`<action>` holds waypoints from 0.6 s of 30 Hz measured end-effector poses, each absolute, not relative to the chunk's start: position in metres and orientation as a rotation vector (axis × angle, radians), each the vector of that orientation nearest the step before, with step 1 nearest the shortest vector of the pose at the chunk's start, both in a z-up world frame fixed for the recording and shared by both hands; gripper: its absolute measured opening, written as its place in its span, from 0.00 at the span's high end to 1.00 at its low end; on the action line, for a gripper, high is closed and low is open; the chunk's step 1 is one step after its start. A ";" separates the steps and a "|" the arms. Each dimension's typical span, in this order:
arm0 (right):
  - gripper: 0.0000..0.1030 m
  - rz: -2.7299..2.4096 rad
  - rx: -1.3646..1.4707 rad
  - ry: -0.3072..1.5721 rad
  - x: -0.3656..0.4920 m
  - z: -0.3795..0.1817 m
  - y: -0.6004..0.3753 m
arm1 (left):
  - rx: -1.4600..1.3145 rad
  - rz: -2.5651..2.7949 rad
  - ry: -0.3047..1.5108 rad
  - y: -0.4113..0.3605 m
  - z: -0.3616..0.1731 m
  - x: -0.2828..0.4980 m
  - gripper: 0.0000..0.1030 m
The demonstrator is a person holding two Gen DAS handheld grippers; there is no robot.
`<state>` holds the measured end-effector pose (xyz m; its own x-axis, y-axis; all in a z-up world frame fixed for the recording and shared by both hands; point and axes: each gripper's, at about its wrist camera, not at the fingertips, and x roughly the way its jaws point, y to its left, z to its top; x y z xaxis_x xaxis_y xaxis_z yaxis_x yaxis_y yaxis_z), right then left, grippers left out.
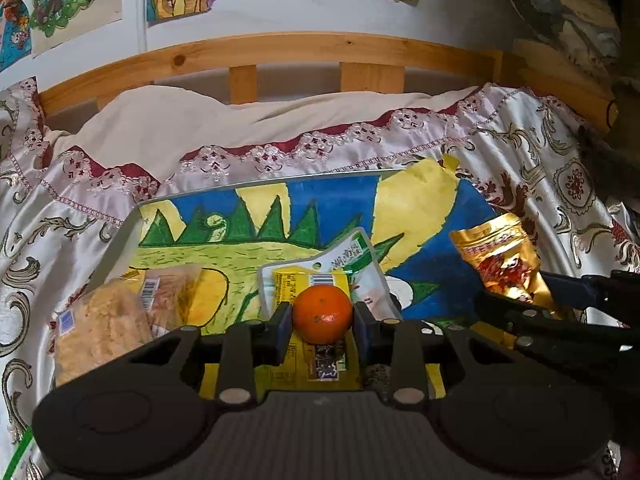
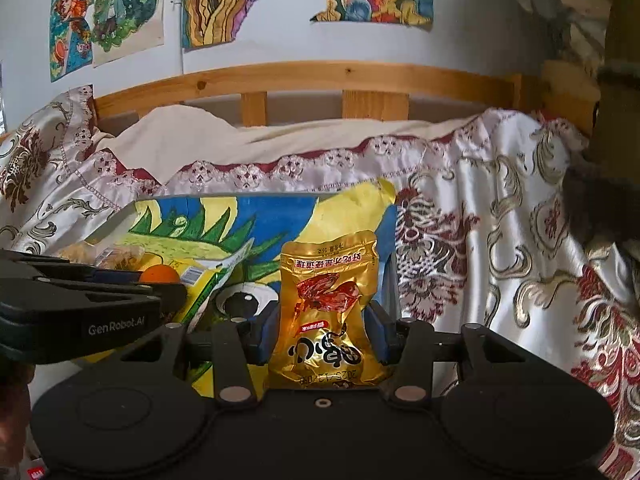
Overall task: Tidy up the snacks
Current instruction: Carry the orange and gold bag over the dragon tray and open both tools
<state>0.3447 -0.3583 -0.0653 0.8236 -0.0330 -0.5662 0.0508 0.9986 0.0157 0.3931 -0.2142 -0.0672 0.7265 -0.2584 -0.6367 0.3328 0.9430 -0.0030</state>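
Note:
My left gripper [image 1: 322, 326] is shut on a small orange mandarin [image 1: 322, 313] and holds it over a yellow snack packet [image 1: 320, 360] on the painted tray [image 1: 248, 240]. The mandarin also shows in the right wrist view [image 2: 159, 274]. My right gripper [image 2: 322, 330] is shut on a gold foil snack pouch [image 2: 326, 312], held upright above the tray's right edge [image 2: 390, 240]. The pouch shows in the left wrist view [image 1: 502, 258] at the right. Two clear bags of pale crackers [image 1: 120, 312] lie at the tray's left. A white and green packet [image 1: 356, 260] lies under the yellow one.
The tray rests on a bed covered with a patterned satin cloth [image 1: 540, 168]. A wooden headboard [image 1: 280, 50] runs across the back, with drawings on the wall [image 2: 216, 4] above. A dark object [image 2: 600, 200] stands at the far right.

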 end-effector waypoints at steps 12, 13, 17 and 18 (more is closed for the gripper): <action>0.52 -0.041 0.018 0.637 0.346 -0.073 -0.354 | 0.105 -0.325 0.722 -0.214 -0.069 0.397 0.64; 0.51 -0.042 0.014 0.637 0.346 -0.073 -0.354 | 0.105 -0.324 0.722 -0.214 -0.069 0.397 0.64; 0.50 -0.038 0.028 0.632 0.345 -0.072 -0.355 | 0.101 -0.323 0.723 -0.214 -0.068 0.396 0.58; 0.48 -0.036 0.032 0.633 0.345 -0.071 -0.355 | 0.097 -0.320 0.723 -0.214 -0.068 0.396 0.56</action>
<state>0.3450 -0.3551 -0.0713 0.8059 -0.0239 -0.5916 0.0437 0.9989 0.0191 0.3962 -0.2135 -0.0679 0.7039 -0.2536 -0.6635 0.3201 0.9471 -0.0223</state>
